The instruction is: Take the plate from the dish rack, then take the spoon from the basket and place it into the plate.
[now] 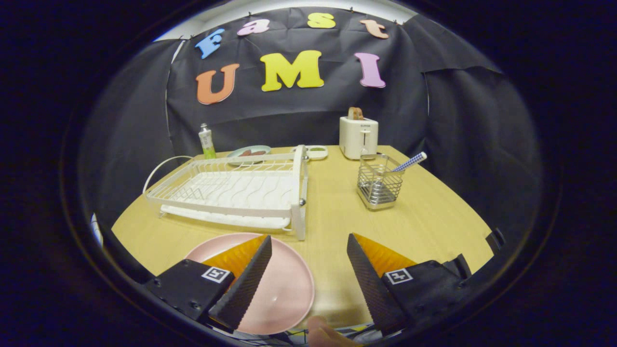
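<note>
Your gripper (308,270) fills the bottom of the frame with its fingers spread wide and nothing between them. The pink plate (284,289) lies flat on the table (434,221) at lower left; the left finger (243,284) hangs over it, so the plate looks done with and the dish rack (231,193) in the left middle stands bare.

What you want now is the spoon (409,162), upper right of centre, well beyond the fingertips. Its blue-and-white handle leans out to the right from the wire basket (380,185), just in front of the toaster (358,137).

Mind these risks, as I judge them: the handle is thin and tilted, so a grip taken off-centre may let it slip or swing. The basket looks light; pulling sideways rather than upward could drag or tip it. Coming in too far behind risks nudging the toaster. On the way back, a spoon dropped at the rim could skid off the plate.
</note>
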{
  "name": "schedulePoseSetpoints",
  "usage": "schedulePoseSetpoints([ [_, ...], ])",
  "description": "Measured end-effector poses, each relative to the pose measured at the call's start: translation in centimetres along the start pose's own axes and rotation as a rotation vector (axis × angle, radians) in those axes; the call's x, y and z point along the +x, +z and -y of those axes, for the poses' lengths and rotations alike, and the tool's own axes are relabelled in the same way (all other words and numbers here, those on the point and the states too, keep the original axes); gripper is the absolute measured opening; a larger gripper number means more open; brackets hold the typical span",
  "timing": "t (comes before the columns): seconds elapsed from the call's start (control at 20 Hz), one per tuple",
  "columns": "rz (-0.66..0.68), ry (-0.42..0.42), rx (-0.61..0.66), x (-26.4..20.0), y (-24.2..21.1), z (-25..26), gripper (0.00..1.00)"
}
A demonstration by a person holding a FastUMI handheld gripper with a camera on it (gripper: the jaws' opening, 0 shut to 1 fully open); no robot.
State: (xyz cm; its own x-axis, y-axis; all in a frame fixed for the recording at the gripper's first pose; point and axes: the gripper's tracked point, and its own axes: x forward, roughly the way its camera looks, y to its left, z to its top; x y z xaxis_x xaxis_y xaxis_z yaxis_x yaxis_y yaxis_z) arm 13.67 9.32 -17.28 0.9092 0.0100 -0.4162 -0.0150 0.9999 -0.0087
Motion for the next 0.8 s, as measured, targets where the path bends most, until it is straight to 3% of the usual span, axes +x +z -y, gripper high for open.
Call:
schedulePoseSetpoints([
  [0.3, 0.154, -0.048, 0.075, 2.6, 5.0, 5.5, 1.00],
  [0.55, 0.190, -0.128, 0.153, 6.2, 8.4, 12.5, 1.00],
  [0.7, 0.169, -0.116, 0.164, 9.0, 9.0, 14.4, 1.00],
  [0.8, 0.243, -0.051, 0.172, 10.4, 10.8, 14.6, 0.97],
])
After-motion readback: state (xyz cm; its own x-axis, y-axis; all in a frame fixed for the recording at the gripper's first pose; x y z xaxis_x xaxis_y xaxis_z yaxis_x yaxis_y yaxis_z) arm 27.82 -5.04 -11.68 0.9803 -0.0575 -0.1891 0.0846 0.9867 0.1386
